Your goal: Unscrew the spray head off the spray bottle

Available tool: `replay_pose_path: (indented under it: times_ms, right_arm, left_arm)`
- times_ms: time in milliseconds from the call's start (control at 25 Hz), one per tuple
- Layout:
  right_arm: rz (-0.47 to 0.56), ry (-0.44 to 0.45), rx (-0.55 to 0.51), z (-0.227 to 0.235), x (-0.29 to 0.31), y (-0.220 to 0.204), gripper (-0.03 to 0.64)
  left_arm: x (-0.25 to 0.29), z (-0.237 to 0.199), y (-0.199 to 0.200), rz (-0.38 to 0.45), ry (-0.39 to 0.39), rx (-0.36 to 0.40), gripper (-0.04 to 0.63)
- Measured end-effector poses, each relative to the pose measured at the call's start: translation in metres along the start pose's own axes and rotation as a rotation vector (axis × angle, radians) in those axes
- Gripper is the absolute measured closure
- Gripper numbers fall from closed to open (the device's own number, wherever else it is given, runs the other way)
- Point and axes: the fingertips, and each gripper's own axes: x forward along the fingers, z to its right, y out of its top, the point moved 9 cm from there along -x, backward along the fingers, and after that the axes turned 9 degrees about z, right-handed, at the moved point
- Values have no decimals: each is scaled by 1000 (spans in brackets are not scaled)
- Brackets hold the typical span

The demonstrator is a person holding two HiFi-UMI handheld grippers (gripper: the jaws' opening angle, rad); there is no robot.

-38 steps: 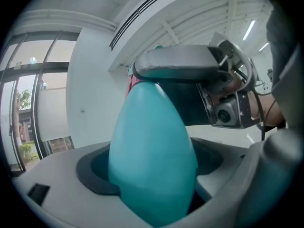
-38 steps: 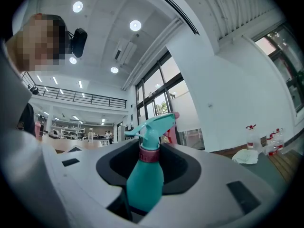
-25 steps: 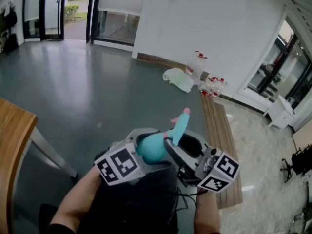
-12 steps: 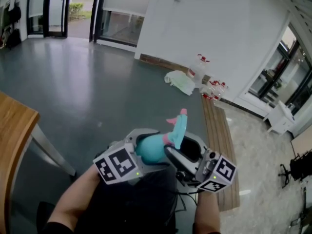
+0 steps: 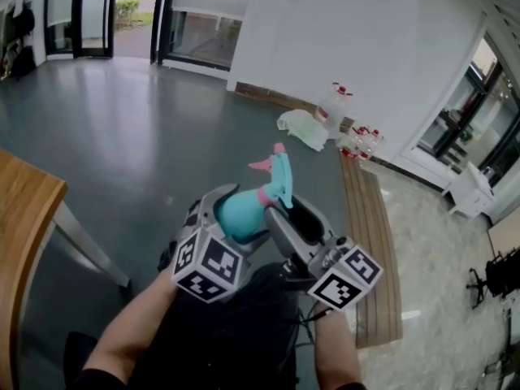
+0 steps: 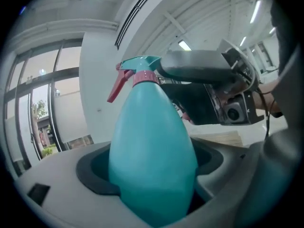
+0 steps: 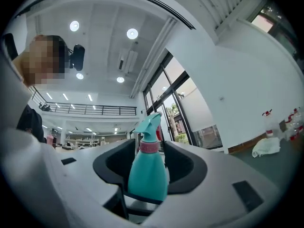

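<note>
A long wooden bench (image 5: pixel 367 234) runs away from me over the grey floor (image 5: pixel 122 128). At the bench's far end I see a cluster of small clear bottles with red caps (image 5: pixel 357 142), and just past them a bigger clear jug (image 5: pixel 333 108) against the white wall (image 5: pixel 366 39). Left of that same end, a crumpled pale cloth or bag (image 5: pixel 302 130) lies on the floor. Well to the bench's left is a wooden table corner (image 5: pixel 24 234); far beyond it, glass doors (image 5: pixel 89 15). To the bench's right stands a small white piece of furniture (image 5: pixel 470 192).
</note>
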Motion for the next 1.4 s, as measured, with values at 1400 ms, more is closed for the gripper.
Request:
replay_pose_path:
  times_ms: [1400]
  right_arm:
    - [-9, 307, 0, 16, -13, -6, 457]
  left_arm:
    - [-7, 15, 1, 34, -296, -49, 160]
